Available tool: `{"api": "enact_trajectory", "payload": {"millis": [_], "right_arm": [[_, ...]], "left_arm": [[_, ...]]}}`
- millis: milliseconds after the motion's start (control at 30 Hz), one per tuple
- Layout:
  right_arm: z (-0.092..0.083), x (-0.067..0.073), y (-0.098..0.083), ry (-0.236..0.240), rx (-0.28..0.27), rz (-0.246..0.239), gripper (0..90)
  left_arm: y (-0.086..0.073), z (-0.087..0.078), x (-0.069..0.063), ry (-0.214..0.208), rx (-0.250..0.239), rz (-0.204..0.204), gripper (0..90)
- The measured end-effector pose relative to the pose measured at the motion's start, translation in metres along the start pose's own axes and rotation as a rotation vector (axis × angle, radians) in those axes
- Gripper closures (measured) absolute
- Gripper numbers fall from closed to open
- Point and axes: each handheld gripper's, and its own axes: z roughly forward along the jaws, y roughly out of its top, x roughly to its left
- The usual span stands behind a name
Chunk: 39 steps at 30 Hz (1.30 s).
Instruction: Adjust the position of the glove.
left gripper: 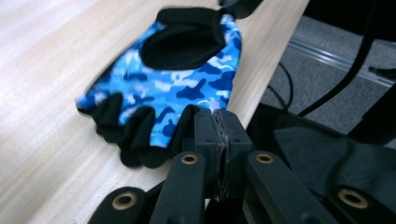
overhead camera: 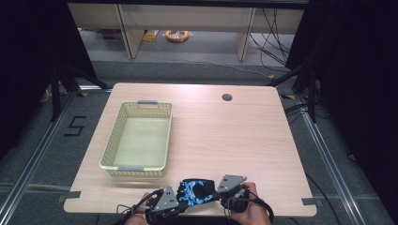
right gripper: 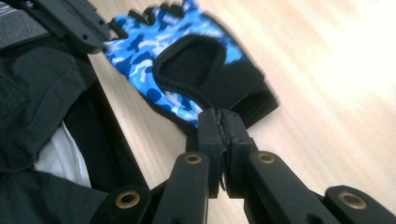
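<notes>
Fingerless glove (overhead camera: 197, 191), blue camouflage — soft, light, limp fabric. Left gripper (left gripper: 219, 122) jaws pinch its finger-end hem; right gripper (right gripper: 219, 122) jaws pinch the cuff edge — best holds.

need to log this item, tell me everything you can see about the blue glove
The glove is fingerless, blue camouflage fabric with black finger stubs, a black cuff and a black-edged oval opening. It lies flat at the table's near edge. The left gripper pinches its finger end, and the right gripper its cuff end.
</notes>
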Motion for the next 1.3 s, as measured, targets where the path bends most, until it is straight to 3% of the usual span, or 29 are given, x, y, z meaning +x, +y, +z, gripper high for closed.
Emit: {"api": "enact_trajectory", "payload": {"millis": [33,133,267,300,367,467,500,533,567,600,633,700,733,767,800,867,933,1000,1067,1100,1233,1300], "right_arm": [[0.001,0.000,-0.001,0.001,0.017,0.008,88.5],[0.004,0.000,-0.005,0.009,0.009,0.005,88.4],[0.007,0.002,-0.006,0.040,0.027,0.053,83.5],[0.009,0.000,-0.006,0.063,0.019,0.049,80.1],[0.008,-0.001,-0.007,0.066,-0.022,0.089,69.0],[-0.003,-0.005,-0.005,0.026,-0.060,0.102,57.1],[-0.006,-0.006,-0.004,0.016,-0.076,0.117,55.1],[-0.010,-0.005,-0.004,0.003,-0.083,0.168,52.1],[-0.012,-0.009,-0.003,0.001,-0.096,0.180,49.1],[-0.011,-0.012,-0.002,-0.010,-0.126,0.220,46.4],[-0.010,-0.014,-0.001,-0.002,-0.127,0.263,44.4],[-0.006,-0.019,0.000,-0.012,-0.137,0.276,41.2],[-0.004,-0.020,0.001,-0.011,-0.127,0.301,40.2],[0.001,-0.022,0.003,-0.007,-0.137,0.327,39.1],[0.006,-0.025,0.006,0.007,-0.123,0.343,37.8],[0.012,-0.028,0.010,0.029,-0.098,0.363,37.3],[0.020,-0.029,0.014,0.026,-0.079,0.367,37.8],[0.026,-0.029,0.016,0.024,-0.039,0.363,37.8],[0.031,-0.032,0.014,0.032,-0.014,0.379,38.3],[0.033,-0.033,0.013,0.041,-0.003,0.388,40.1],[0.036,-0.037,0.006,0.086,-0.009,0.435,44.1],[0.039,-0.039,0.004,0.092,-0.041,0.453,45.7]], "left_arm": [[-0.002,0.003,0.000,0.006,-0.015,-0.033,85.9],[-0.004,0.005,0.003,0.016,0.004,-0.025,84.5],[-0.005,0.008,0.003,0.004,-0.009,-0.060,77.9],[-0.005,0.007,0.003,-0.005,-0.020,-0.081,75.6],[-0.005,0.003,0.007,-0.009,-0.004,-0.075,69.9],[-0.003,-0.006,0.012,-0.014,-0.052,-0.129,60.4],[-0.002,-0.009,0.016,-0.006,-0.063,-0.131,58.8],[-0.002,-0.011,0.018,-0.004,-0.076,-0.168,56.9],[-0.001,-0.014,0.023,0.008,-0.082,-0.179,54.6],[-0.001,-0.014,0.025,0.004,-0.088,-0.232,51.3],[-0.001,-0.014,0.028,0.008,-0.074,-0.238,49.2],[-0.001,-0.012,0.031,0.022,-0.085,-0.253,47.0],[-0.002,-0.010,0.032,0.021,-0.076,-0.281,45.4],[-0.002,-0.007,0.034,0.017,-0.062,-0.279,44.3],[-0.002,-0.005,0.033,0.009,-0.063,-0.310,43.1],[-0.001,-0.002,0.036,0.012,-0.057,-0.309,42.5],[0.000,0.001,0.037,0.002,-0.052,-0.333,42.6],[0.001,0.003,0.039,0.009,-0.044,-0.320,42.6],[0.000,0.007,0.041,0.010,-0.038,-0.345,42.0],[0.000,0.007,0.044,0.007,-0.017,-0.324,42.0],[-0.002,0.012,0.044,0.012,-0.014,-0.331,42.5],[0.000,0.014,0.044,0.014,-0.013,-0.332,42.0]]}}
